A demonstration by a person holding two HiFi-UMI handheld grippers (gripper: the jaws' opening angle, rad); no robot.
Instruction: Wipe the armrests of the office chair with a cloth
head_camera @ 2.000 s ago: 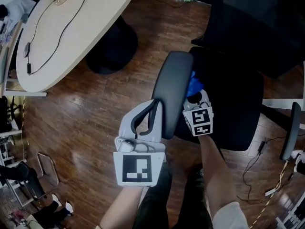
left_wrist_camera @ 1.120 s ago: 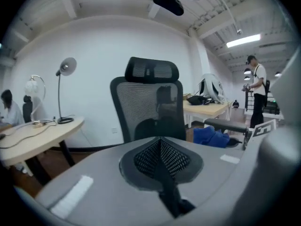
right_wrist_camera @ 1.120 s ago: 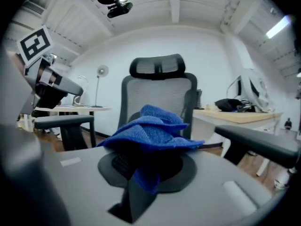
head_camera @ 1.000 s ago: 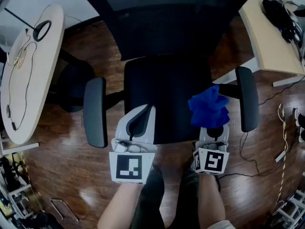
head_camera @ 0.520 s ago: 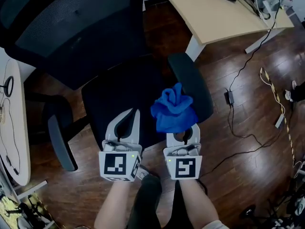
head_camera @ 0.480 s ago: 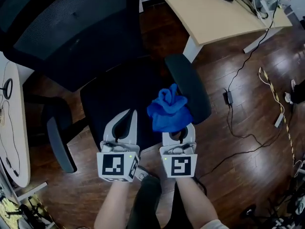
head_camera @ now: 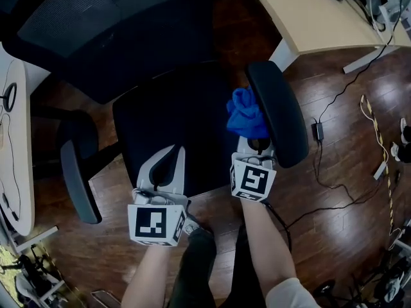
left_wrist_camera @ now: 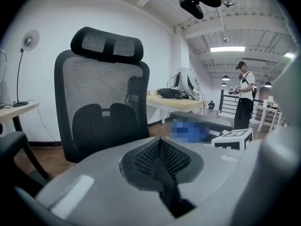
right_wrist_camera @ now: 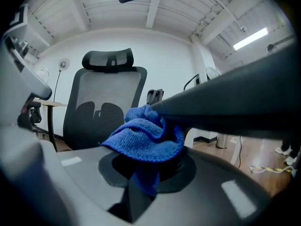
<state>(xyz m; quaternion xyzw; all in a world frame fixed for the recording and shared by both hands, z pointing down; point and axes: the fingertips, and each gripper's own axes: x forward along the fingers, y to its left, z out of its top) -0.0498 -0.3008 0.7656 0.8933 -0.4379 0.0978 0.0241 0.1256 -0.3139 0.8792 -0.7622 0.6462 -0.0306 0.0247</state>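
The black office chair's seat (head_camera: 180, 127) lies below me, mesh back (head_camera: 109, 24) at the top. Its right armrest (head_camera: 279, 111) runs along the right, and its left armrest (head_camera: 76, 172) stands at the left. My right gripper (head_camera: 253, 145) is shut on a bunched blue cloth (head_camera: 246, 114), which lies against the right armrest's inner side. In the right gripper view the cloth (right_wrist_camera: 146, 135) touches that dark armrest (right_wrist_camera: 235, 102) above the right gripper (right_wrist_camera: 143, 178). My left gripper (head_camera: 172, 153) is shut with nothing in it, over the seat's front; its pads meet in the left gripper view (left_wrist_camera: 160, 145).
A beige desk (head_camera: 321, 11) stands at the back right and a white oval table (head_camera: 13, 140) at the left. Cables (head_camera: 340, 172) trail over the wooden floor right of the chair. A person (left_wrist_camera: 244, 98) stands far off in the left gripper view.
My view swung from the left armrest across the seat to the right one. The right gripper carried the cloth rightward up against the right armrest. The left gripper stayed shut.
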